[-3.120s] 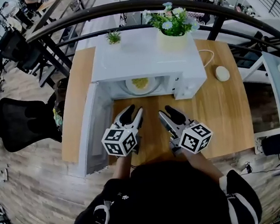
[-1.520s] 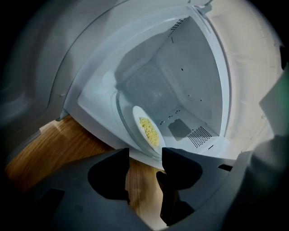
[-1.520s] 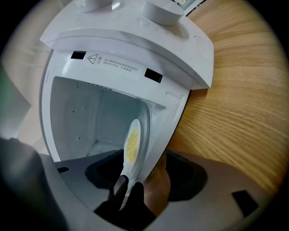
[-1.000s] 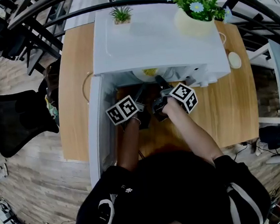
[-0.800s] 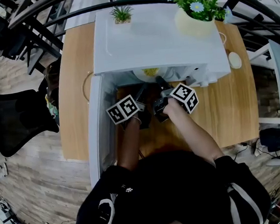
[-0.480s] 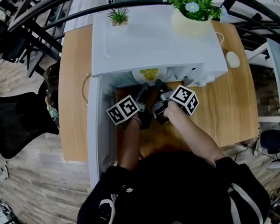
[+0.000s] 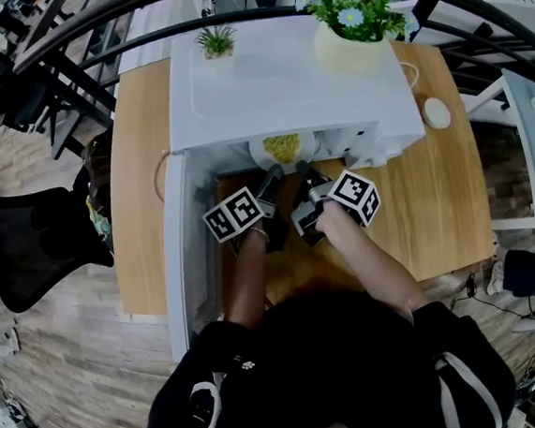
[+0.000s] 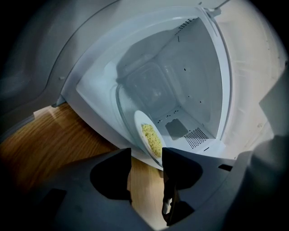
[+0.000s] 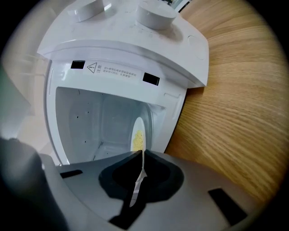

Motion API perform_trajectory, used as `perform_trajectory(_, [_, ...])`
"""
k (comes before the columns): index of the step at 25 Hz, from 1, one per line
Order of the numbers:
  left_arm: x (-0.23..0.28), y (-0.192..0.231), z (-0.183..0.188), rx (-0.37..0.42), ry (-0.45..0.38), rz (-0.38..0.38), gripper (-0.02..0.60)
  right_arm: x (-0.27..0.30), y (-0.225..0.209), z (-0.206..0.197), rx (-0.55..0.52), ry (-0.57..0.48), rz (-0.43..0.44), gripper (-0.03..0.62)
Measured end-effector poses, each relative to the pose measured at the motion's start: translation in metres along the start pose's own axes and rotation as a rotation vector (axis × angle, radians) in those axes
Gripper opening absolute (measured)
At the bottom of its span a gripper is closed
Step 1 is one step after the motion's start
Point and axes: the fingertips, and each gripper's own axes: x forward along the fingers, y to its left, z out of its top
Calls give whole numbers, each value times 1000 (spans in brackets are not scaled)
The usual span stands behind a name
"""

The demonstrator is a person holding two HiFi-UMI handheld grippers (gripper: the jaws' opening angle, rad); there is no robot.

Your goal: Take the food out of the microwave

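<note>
Right gripper view: right tongs pinching shut on near rim of plate. Left tongs gaping, gripping nothing, rim just beside one jaw. Plate carrying food, sitting at mouth of microwave on desk. Risk: single-edge pinch letting plate tilt, food sliding off. Since three seconds ago: tongs moving in from desk, plate coming forward.

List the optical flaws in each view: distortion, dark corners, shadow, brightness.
Head view: fisheye bows the edges of the table and the microwave. Left gripper view: black vignette in the corners; the left gripper, jaws apart, sits in deep shadow against the bright cavity; the plate is sharp. Right gripper view: same vignette; the right gripper, shut on the plate's rim, is dim.
</note>
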Motion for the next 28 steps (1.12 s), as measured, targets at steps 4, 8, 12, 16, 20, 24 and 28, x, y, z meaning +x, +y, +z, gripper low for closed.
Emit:
perform_trajectory(4, [1, -2, -4, 4, 15, -5, 206, -9, -2, -2, 24, 8, 9, 14])
perform_trajectory(8, [1, -5, -11, 24, 37, -4, 206, -19, -5, -5, 36, 17, 17, 14])
perform_trajectory(12, [1, -12, -12, 6, 37, -35, 127, -23, -6, -7, 42, 23, 22, 14])
perform_trajectory(16, [0, -17, -16, -16, 41, -52, 86, -27, -7, -8, 37, 21, 16, 15])
perform_trajectory(20, [-8, -21, -20, -29, 26, -60, 78, -35, -6, -11, 33, 24, 31, 15])
perform_trajectory(24, [-15, -32, -22, -30, 6, -75, 75, -46, 1, -12, 27, 27, 61, 14])
perform_trajectory(28, [-23, -47, -28, -18, -11, -83, 75, -61, 8, -10, 11, 34, 83, 14])
